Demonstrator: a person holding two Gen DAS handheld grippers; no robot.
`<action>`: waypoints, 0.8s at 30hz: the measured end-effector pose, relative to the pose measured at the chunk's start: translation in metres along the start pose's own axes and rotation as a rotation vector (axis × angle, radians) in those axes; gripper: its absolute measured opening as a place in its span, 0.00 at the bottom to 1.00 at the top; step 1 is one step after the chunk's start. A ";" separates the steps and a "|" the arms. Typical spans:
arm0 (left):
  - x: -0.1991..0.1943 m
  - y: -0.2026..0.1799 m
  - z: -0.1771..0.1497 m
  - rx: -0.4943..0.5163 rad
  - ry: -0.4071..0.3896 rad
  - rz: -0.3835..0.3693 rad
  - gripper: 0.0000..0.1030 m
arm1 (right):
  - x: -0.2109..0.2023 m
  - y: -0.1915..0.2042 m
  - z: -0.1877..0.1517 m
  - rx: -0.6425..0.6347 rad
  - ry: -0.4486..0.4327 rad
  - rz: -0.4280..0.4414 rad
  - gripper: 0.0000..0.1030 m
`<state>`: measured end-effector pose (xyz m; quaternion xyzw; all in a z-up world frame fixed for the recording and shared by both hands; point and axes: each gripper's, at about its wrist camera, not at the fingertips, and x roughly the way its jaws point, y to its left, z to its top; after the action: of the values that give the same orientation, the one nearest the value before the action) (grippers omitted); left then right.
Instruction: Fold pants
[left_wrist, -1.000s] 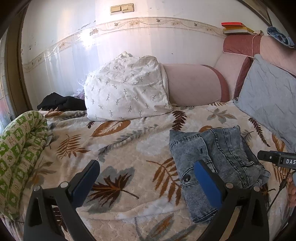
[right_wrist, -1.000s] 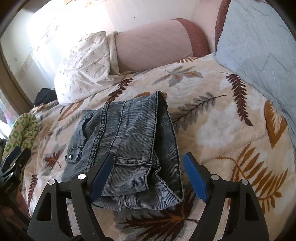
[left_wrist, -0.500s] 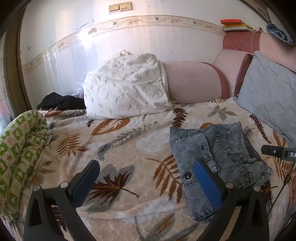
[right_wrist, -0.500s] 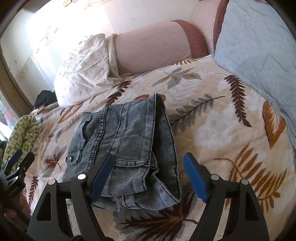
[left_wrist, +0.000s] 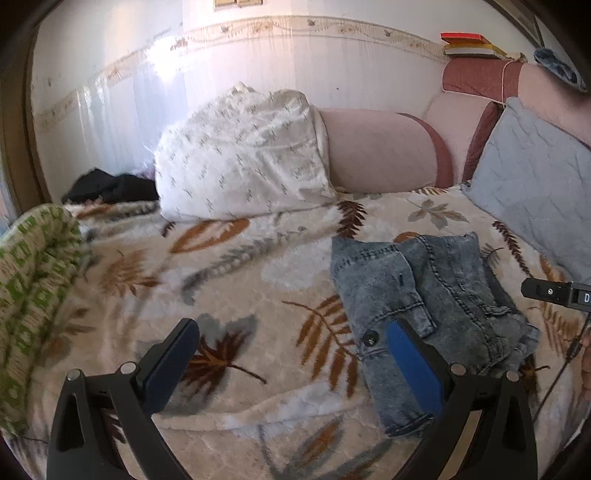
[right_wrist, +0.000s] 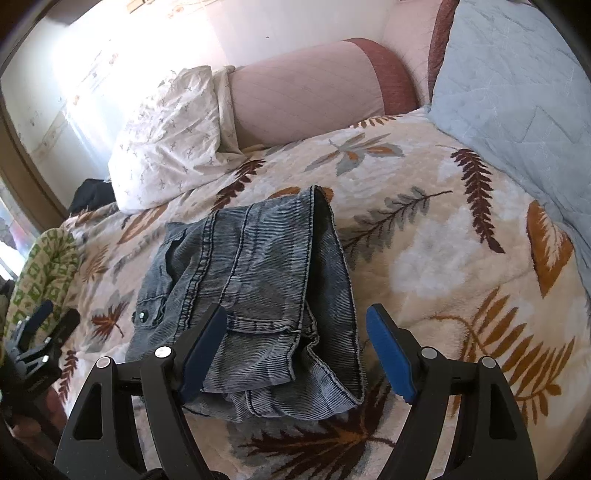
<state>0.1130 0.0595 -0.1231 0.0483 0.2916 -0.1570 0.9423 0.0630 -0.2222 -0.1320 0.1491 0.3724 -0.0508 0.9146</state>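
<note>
**Folded pants on the bed, both grippers released**

My left hand-held gripper (left_wrist: 291, 354) looks across the bed (left_wrist: 258, 280) and shows the books (left_wrist: 469, 44) on the headboard and the dark clothes (left_wrist: 110, 188) by the wall — the right view misses the books. My right hand-held gripper (right_wrist: 295, 343) hangs released over the folded pants (right_wrist: 258, 280), showing their stacked hems. The left is released too. Since a second ago the left view has tilted slightly; the pants lie unmoved.
</note>
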 end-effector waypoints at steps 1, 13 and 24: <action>0.002 0.000 0.000 -0.004 0.011 -0.024 1.00 | 0.000 0.000 0.000 0.000 0.000 0.000 0.75; 0.037 -0.007 0.008 -0.040 0.130 -0.207 1.00 | 0.026 -0.051 0.018 0.186 0.069 0.103 0.76; 0.067 -0.020 0.006 -0.021 0.195 -0.365 1.00 | 0.070 -0.046 0.023 0.214 0.181 0.150 0.76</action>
<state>0.1620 0.0213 -0.1555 -0.0002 0.3870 -0.3166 0.8660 0.1196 -0.2721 -0.1759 0.2773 0.4336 -0.0081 0.8573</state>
